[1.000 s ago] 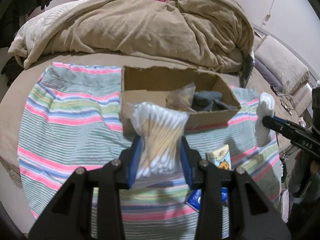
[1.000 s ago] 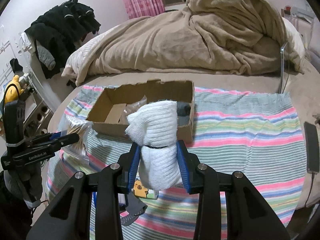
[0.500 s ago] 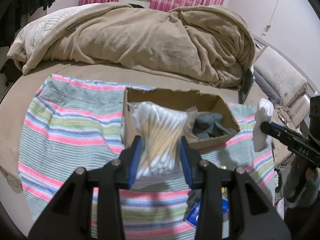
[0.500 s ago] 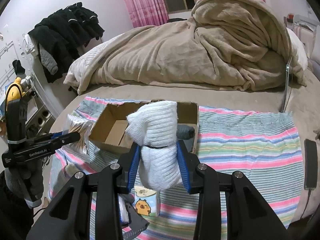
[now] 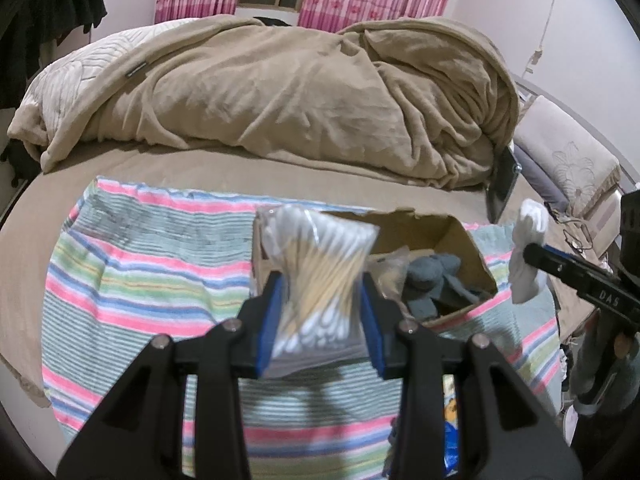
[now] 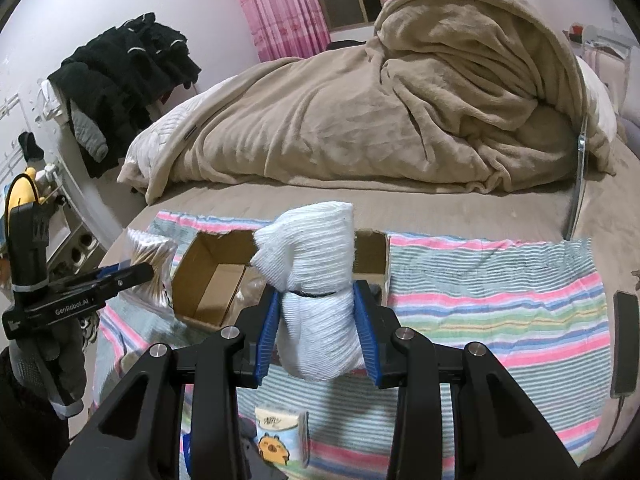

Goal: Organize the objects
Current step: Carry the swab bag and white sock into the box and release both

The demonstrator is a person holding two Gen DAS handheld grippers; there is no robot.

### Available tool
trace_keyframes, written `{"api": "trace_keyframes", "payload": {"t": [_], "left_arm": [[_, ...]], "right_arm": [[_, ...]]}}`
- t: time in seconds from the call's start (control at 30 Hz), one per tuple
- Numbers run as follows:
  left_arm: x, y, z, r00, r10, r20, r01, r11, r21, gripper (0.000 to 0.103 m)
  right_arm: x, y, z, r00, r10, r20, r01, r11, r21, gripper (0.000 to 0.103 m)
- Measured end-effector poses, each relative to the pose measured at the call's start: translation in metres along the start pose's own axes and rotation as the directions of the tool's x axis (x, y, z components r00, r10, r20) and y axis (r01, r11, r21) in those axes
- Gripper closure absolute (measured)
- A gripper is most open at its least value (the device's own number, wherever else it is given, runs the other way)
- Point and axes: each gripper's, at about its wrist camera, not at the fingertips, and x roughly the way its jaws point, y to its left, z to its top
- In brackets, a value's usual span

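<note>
Bed, striped towel (image 5: 160, 264) under cardboard box (image 6: 208, 276): left gripper (image 5: 320, 320) pinching bagged cotton swabs (image 5: 320, 276), right gripper (image 6: 318, 328) pinching rolled white sock (image 6: 316, 292), both poised near box, likely for dropping in.

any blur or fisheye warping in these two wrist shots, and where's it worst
Left wrist view: the bag of cotton swabs in the left gripper looks soft and smeared, and the striped cloth bows strongly toward dark corners. Right wrist view: sharper on the white sock roll in the right gripper; the cardboard box edges curve.
</note>
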Motion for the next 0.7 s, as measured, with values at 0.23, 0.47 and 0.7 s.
{"api": "trace_keyframes", "payload": {"t": [0.23,0.47,0.7], "left_arm": [[0.019,0.002,0.004,1.000,-0.003,-0.016,0.003,1.000,-0.017,0.065],[0.041,0.002,0.002,0.999,0.003,-0.041,-0.004,1.000,-0.025,0.065],[0.059,0.008,0.001,0.998,-0.001,-0.070,-0.002,0.999,-0.039,0.065]], "right_arm": [[0.020,-0.005,0.007,1.000,0.002,-0.013,-0.002,1.000,0.005,0.064],[0.041,-0.012,0.009,0.999,-0.008,-0.038,0.008,1.000,0.011,0.064],[0.059,-0.019,0.004,0.997,-0.009,-0.072,0.012,0.999,0.032,0.064]]}}
